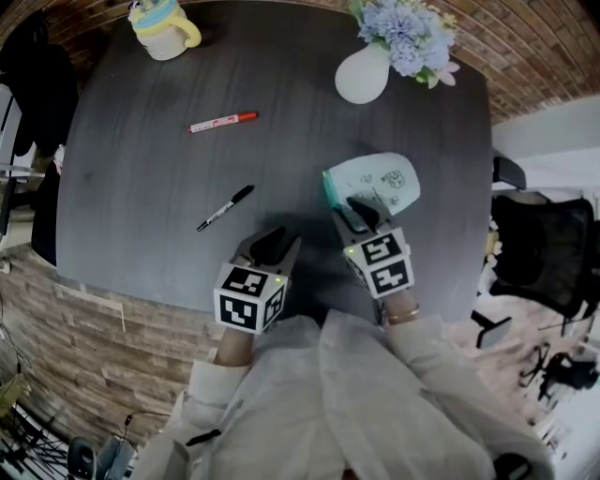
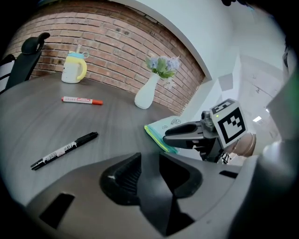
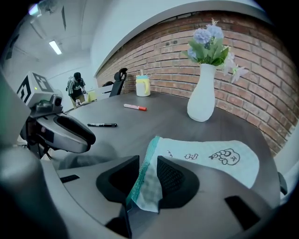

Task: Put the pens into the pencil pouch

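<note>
1. Head view is showing the pencil pouch (image 1: 380, 183) lying flat on the dark grey table (image 1: 141, 187), toward its near edge and right of the middle.
2. The pouch is showing as a pale mint-white fabric sleeve with small cartoon drawings printed in dark line, and a teal-green zip band is running along its near-left end.
3. The right gripper (image 1: 354, 208) is reaching onto the pouch from the near edge. In the right gripper view its jaws are clamping on the zip-band corner, and the fabric there is lifting and folding up between them.
4. The left gripper (image 1: 272, 246) is sitting just beside the right one, near the table's near edge. In the left gripper view its jaws are standing together with nothing between them.
5. A black pen (image 1: 225, 208) is lying on the table on a slant, left of the pouch and apart from both grippers.
6. A red-capped pen (image 1: 223, 122) is lying farther in, toward the far left part of the table, well apart from the pouch.
7. A white vase (image 1: 364, 75) of pale blue flowers is standing near the far edge, beyond the pouch.
8. A yellow cup (image 1: 164, 28) is standing at the far left corner.
</note>
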`<state>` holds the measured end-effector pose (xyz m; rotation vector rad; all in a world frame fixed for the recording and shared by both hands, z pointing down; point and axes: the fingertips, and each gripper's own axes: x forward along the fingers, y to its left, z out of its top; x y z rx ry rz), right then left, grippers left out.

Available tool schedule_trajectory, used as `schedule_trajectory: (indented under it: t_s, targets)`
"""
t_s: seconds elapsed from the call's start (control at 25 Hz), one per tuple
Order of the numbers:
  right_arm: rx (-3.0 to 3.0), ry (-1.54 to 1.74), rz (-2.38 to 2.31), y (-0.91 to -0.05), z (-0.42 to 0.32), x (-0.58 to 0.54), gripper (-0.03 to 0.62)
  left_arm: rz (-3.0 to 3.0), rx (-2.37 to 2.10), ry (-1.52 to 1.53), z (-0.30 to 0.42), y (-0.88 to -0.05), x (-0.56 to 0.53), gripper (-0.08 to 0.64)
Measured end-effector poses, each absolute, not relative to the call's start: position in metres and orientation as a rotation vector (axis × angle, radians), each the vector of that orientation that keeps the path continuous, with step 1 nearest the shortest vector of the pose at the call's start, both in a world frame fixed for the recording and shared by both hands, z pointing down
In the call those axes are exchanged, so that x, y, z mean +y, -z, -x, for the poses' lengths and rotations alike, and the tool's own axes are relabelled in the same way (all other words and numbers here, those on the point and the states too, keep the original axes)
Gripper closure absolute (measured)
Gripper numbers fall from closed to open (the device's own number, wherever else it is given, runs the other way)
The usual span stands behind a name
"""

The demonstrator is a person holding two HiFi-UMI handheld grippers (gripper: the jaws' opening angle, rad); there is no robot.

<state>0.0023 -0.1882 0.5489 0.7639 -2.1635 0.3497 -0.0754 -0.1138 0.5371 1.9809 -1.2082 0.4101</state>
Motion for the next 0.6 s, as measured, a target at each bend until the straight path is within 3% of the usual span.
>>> schedule_trajectory:
  t_s: [0.32,0.6]
  targets:
    - [-2.076,-0.342,-0.768,-0.568,-0.004,-0.189,0.5,-1.975,-1.205,-0.41,0.074,-0.54,-0.114,0.443]
    - [-2.142,-0.364,-0.786,-0.561,-0.004,-0.189,0.563,-1.983,-1.204,-0.403,0.072,-0.538,-0.114,0.443]
